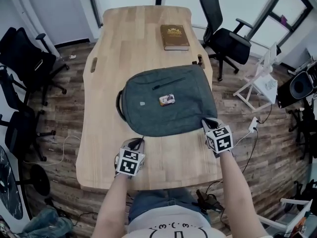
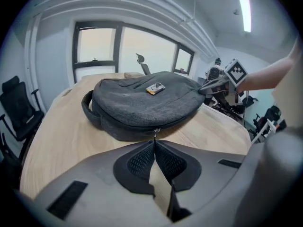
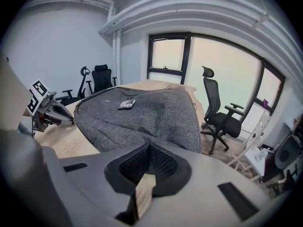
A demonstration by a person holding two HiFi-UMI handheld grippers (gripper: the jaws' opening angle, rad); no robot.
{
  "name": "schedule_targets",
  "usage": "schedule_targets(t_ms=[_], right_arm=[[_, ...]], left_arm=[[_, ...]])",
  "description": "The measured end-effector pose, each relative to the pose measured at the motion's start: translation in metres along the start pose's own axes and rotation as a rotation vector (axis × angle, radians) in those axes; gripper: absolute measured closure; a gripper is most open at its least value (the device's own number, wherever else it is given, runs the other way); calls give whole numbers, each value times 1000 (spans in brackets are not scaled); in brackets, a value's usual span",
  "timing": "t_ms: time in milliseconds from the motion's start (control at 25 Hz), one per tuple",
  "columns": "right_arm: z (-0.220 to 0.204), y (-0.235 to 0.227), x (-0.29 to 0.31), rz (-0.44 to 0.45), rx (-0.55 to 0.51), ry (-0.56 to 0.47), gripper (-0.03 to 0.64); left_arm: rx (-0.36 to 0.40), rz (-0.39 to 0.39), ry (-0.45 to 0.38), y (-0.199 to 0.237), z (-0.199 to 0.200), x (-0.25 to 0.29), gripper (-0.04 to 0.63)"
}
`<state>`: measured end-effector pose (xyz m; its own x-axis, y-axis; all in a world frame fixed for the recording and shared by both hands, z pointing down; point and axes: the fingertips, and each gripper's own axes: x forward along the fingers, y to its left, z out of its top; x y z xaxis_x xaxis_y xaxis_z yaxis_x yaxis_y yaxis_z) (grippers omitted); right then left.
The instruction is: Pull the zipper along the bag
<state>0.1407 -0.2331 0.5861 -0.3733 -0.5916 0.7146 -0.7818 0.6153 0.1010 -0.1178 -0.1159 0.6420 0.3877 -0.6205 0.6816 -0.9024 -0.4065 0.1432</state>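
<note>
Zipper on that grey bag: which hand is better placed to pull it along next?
Left. The left gripper has its jaws closed on the zipper pull at the near edge of the bag. The right gripper pinches the bag's corner, likely just steadying it.

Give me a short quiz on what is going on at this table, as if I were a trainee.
1. True or false: the book lies on top of the grey backpack.
2. What does the left claw pinch? A) the zipper pull B) a shoulder strap C) nothing
3. Short answer: which claw is shut on the backpack's fabric edge?

Key
1. False: the book lies on the table, beyond the backpack.
2. A
3. The right claw.
</note>
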Motion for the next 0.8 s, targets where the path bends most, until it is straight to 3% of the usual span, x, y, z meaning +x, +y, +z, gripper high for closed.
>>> schedule_targets(t_ms=[120, 440, 560, 680, 800], right_arm=[[-1, 0, 0, -29, 8, 8, 566], [1, -1, -2, -85, 11, 54, 565], [3, 0, -5, -122, 52, 43, 565], [6, 10, -12, -139, 55, 37, 565], [16, 25, -19, -148, 35, 1, 565]], left_arm=[[100, -28, -9, 0, -1, 8, 577], [192, -90, 7, -9, 6, 20, 574], [193, -95, 6, -14, 4, 26, 566], [176, -44, -12, -12, 7, 28, 512], [139, -8, -40, -4, 11, 26, 574]])
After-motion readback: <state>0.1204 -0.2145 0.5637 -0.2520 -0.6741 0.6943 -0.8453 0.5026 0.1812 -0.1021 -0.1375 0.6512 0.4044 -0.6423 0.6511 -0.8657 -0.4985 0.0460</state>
